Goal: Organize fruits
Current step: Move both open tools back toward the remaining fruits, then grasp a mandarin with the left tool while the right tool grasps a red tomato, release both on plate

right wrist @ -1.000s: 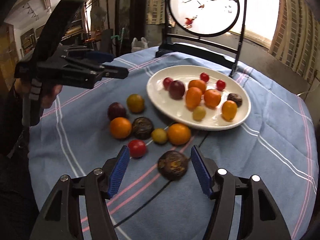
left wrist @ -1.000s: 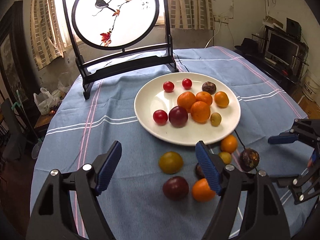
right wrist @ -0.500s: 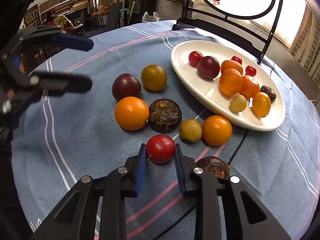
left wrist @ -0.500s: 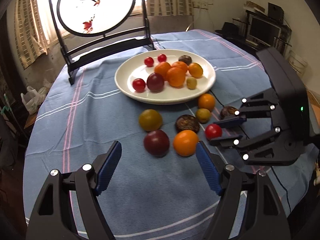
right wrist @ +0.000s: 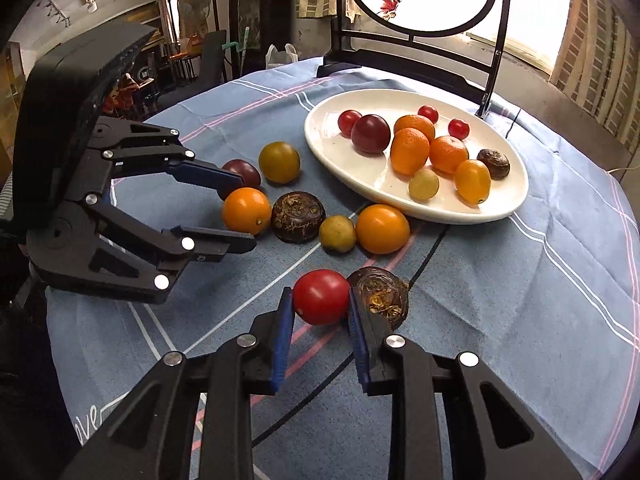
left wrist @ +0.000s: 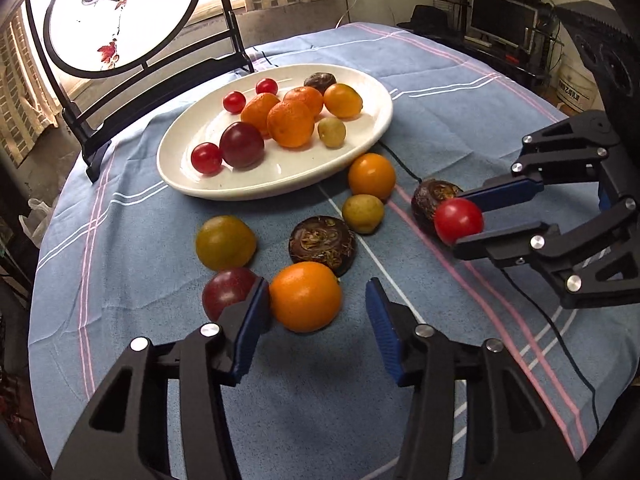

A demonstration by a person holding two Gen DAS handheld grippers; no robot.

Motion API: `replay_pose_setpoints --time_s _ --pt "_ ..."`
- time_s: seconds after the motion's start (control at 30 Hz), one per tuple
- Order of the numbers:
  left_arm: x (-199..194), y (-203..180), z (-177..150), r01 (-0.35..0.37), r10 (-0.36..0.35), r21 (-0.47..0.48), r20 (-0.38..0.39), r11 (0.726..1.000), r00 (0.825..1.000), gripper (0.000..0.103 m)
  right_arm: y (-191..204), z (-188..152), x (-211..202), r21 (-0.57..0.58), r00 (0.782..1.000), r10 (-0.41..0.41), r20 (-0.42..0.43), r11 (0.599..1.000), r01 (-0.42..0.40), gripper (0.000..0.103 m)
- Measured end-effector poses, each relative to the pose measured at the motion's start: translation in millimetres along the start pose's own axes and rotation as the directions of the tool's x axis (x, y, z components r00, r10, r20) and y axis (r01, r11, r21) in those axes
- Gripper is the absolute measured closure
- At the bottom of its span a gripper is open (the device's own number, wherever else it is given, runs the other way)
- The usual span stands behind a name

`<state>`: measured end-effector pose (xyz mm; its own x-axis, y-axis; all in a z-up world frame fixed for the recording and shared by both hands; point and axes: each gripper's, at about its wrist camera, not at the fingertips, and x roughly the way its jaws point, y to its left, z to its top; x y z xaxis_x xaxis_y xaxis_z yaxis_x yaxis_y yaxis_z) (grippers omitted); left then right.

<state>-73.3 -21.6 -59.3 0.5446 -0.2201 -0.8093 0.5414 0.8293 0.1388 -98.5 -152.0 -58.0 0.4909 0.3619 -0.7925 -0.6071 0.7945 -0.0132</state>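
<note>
A white plate (left wrist: 280, 188) holds several small fruits: oranges, red tomatoes and a dark plum. More fruit lies loose on the blue cloth in front of it. My left gripper (left wrist: 317, 286) straddles a loose orange (left wrist: 306, 296). Its jaws are closing: the left pad is at the orange's side, and the right pad still shows a gap. From the right wrist view, the left gripper (right wrist: 245, 212) has the same orange (right wrist: 246, 210) between its fingers. My right gripper (right wrist: 320, 294) is shut on a red tomato (right wrist: 322, 296), beside a brown water chestnut (right wrist: 380, 296).
Close around the orange lie a dark plum (left wrist: 226, 292), a greenish tomato (left wrist: 226, 242), a second brown chestnut (left wrist: 322, 244), a small yellow-green fruit (left wrist: 362, 214) and another orange (left wrist: 372, 176). A round painted screen on a black stand (left wrist: 116, 16) stands behind the plate.
My left gripper has dropped toward the loose orange and its jaws have narrowed around it. My right gripper has gone from open over the chestnut to shut on the red tomato.
</note>
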Motion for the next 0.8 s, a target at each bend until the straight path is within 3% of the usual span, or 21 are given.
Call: replay_pose_setpoints --time_s 0.13,0.37,0.57,0.67,0.8 --pt "4.0 -2.1 3.2 -0.034 0.034 0.042 0.003 0.999 0.999 0.062 -2.7 -1.5 1.7 0.008 1.000 0.004 -0.004 1.000 -0.004 0.076" --pt "2.9 -8.2 -3.4 -0.066 0.066 0.151 0.005 0.986 0.998 0.064 -0.4 -3.4 -2.2 -0.003 1.000 0.015 -0.007 1.000 -0.015 0.076" --pt "7.6 -8.6 3.0 -0.064 0.063 0.106 0.015 0.992 0.998 0.065 0.0 -2.8 0.3 0.009 1.000 0.007 -0.007 1.000 -0.007 0.076" --pt "-0.4 -3.0 0.9 -0.026 0.025 0.068 0.014 0.997 1.000 0.065 0.1 -3.5 -6.5 0.009 1.000 0.006 0.007 1.000 -0.006 0.076" --pt "-23.3 2.8 3.6 -0.019 0.016 0.028 0.079 0.999 0.997 0.065 -2.8 -2.6 -14.8 0.023 0.999 0.000 0.032 1.000 -0.001 0.076"
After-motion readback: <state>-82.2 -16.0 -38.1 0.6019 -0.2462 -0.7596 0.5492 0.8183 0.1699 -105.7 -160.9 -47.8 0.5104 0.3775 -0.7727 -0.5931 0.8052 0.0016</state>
